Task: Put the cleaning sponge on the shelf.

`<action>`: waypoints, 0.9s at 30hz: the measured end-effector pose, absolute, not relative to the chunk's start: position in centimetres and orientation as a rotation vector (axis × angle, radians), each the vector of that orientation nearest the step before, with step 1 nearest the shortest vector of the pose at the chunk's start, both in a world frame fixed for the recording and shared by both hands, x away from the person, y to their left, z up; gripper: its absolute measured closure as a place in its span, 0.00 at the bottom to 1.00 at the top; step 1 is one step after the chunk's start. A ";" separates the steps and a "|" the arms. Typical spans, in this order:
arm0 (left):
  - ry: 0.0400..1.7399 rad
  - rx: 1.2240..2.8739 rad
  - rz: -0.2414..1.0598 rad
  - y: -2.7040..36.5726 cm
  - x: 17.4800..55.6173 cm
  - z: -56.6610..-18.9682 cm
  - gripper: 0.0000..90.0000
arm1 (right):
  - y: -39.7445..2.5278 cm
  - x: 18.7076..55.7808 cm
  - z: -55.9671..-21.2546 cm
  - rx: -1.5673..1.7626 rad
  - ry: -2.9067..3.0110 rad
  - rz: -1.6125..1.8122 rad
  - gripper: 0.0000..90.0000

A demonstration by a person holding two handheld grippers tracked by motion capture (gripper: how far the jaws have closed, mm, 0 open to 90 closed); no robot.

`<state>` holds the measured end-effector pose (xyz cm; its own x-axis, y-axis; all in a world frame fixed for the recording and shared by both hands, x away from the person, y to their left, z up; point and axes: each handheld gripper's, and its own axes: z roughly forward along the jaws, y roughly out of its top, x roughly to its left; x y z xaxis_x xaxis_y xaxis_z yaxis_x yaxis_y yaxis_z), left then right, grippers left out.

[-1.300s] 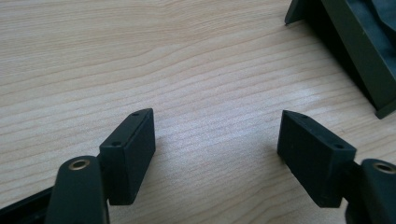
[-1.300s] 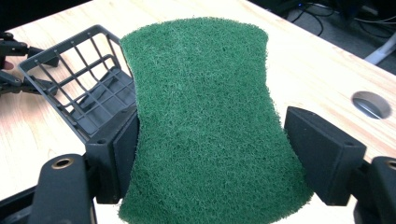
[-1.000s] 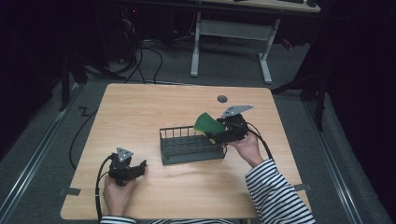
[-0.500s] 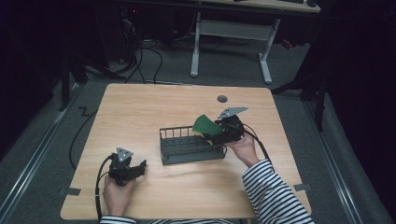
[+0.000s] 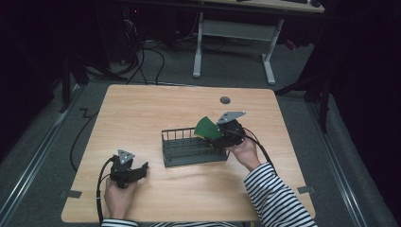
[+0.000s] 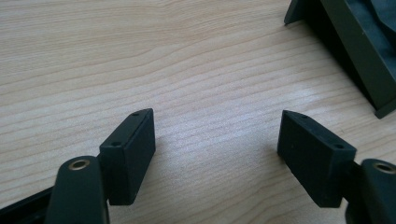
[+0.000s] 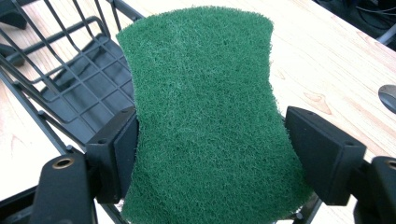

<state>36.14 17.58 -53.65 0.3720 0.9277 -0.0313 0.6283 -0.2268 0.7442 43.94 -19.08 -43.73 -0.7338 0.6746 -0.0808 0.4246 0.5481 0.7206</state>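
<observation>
On the wooden table (image 5: 156,113), near its middle, sits a dark wire rack (image 5: 189,149), long side running left to right. At its right end the right gripper (image 5: 222,135) holds a green scouring pad (image 5: 206,127), lifted clear of the tabletop and tilted above the rack's right end. From the right gripper view the pad (image 7: 205,116) bows a little between the two black jaws, which pinch it by its edges; the pad reaches past the jaw tips, over the rack's grid (image 7: 70,88) and the wood beyond. No brand, label or print shows on the pad's rough green face, and none shows on the rack or the jaws either. The person's right hand (image 5: 245,152) grips the tool from behind, with a black-and-white striped sleeve (image 5: 276,198) running back to the table's near edge. A grey three-cornered plate rides on top of that gripper.

Well apart, near the front left of the table, the left gripper (image 5: 142,168) rests low on the wood in the person's left hand (image 5: 118,198), its cable looping back off the near edge. In the left gripper view its jaws stand wide apart with bare wood grain between them, and a corner of the rack (image 6: 355,51) shows at the upper right, not touching either jaw.

A small dark round grommet (image 5: 225,100) sits in the tabletop toward the far edge, behind the rack. Past the table stands a white-legged desk frame (image 5: 231,47), with cables lying on the grey floor.
</observation>
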 end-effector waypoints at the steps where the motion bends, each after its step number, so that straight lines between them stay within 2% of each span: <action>1: 1.341 1.954 0.562 17.6 36.1 -53.6 0.32 | -19.1 43.9 -43.8 0.898 2.439 0.991 0.25; 22: 1.342 1.951 0.560 17.6 36.1 -53.6 0.32 | -18.9 43.7 -44.2 0.898 2.506 0.948 0.24; 27: 1.342 1.951 0.560 17.6 36.1 -53.6 0.32 | -19.0 43.7 -44.1 0.914 2.502 0.975 0.20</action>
<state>36.14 17.59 -53.65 0.3714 0.9278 -0.0342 0.6283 -0.2240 0.7450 43.75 -18.99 -44.08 -0.7511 0.6584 -0.0487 0.4519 0.5665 0.6892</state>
